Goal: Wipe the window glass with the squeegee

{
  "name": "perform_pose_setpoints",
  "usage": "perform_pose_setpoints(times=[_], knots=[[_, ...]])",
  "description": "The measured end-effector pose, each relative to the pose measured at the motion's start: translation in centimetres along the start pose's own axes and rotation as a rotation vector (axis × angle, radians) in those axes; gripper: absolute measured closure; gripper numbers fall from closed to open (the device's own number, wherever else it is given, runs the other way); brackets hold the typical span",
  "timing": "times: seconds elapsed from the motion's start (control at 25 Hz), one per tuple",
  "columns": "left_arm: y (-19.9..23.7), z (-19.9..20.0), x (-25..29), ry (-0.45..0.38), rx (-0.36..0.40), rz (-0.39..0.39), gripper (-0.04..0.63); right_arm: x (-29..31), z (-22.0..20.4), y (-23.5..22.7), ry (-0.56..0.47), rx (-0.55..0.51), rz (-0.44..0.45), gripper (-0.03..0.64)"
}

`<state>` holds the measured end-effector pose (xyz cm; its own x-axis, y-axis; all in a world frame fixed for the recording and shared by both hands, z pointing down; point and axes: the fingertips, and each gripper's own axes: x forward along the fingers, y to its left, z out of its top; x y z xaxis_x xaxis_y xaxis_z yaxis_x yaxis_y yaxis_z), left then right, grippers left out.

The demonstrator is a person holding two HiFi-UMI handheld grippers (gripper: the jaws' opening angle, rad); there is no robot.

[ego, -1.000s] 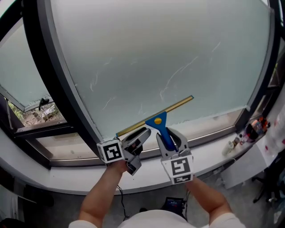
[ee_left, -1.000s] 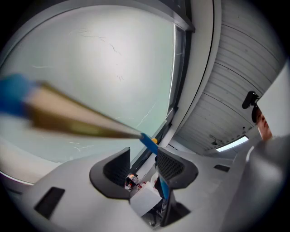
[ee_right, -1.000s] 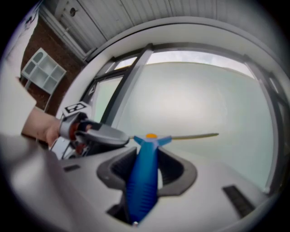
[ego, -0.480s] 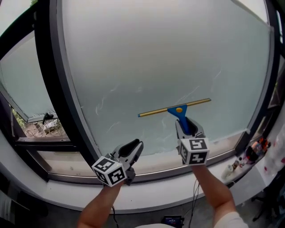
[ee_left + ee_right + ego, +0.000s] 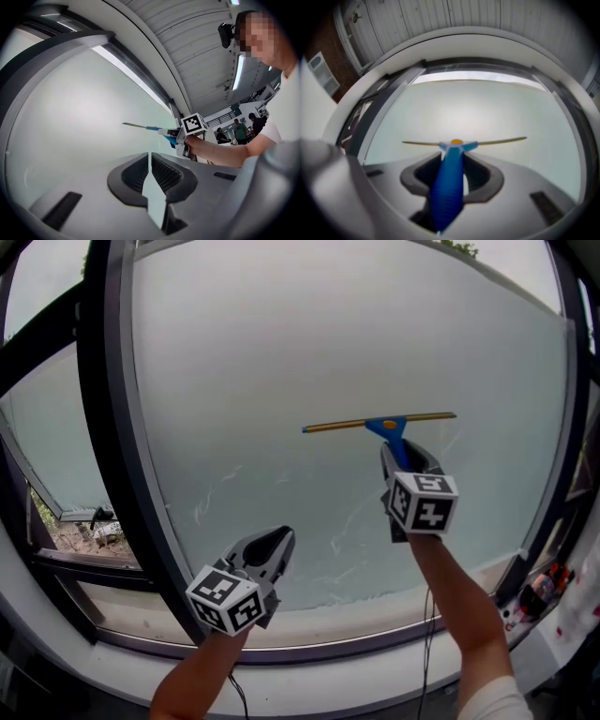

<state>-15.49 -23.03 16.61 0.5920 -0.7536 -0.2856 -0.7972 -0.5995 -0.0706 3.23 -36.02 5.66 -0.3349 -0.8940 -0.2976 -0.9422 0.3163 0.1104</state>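
The right hand-held gripper (image 5: 405, 456), clenched on the squeegee (image 5: 380, 423) handle, holds the blade level at the window glass (image 5: 281, 352) just ahead, best pulled down firmly and evenly, while the left hand-held gripper (image 5: 272, 542), empty jaws just drawn together, hangs below.

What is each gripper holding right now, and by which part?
Right gripper clamps the squeegee by its blue handle. Left gripper holds nothing; its jaws have just been closing.

frame post (image 5: 117, 427): black, running up the left side
sill (image 5: 328, 676): white, curving along underneath
clutter (image 5: 544, 589): sitting at the right corner
people (image 5: 240, 130): standing around way back
ceiling light (image 5: 238, 71): glowing overhead
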Motion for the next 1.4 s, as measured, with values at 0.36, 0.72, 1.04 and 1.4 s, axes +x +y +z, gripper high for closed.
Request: perform_pose_setpoints(times=[0.36, 0.72, 1.04, 1.4], knots=[[0.3, 6.5, 4.9, -0.056, 0.163, 0.033, 0.549, 6.9, 11.2, -0.7, -0.156, -0.051, 0.012, 0.466], [0.4, 10.3, 6.5, -0.079, 0.233, 0.052, 0.549, 11.9, 22.6, -0.5, -0.254, -0.028, 0.032, 0.466], [0.7, 10.5, 6.3, -0.073, 0.240, 0.059, 0.549, 14.9, 28.7, -0.1, -0.269, -0.030, 0.035, 0.466], [0.5, 9.5, 5.9, -0.052, 0.221, 0.046, 0.549, 17.1, 27.9, -1.4, -0.198, 0.042, 0.016, 0.466]])
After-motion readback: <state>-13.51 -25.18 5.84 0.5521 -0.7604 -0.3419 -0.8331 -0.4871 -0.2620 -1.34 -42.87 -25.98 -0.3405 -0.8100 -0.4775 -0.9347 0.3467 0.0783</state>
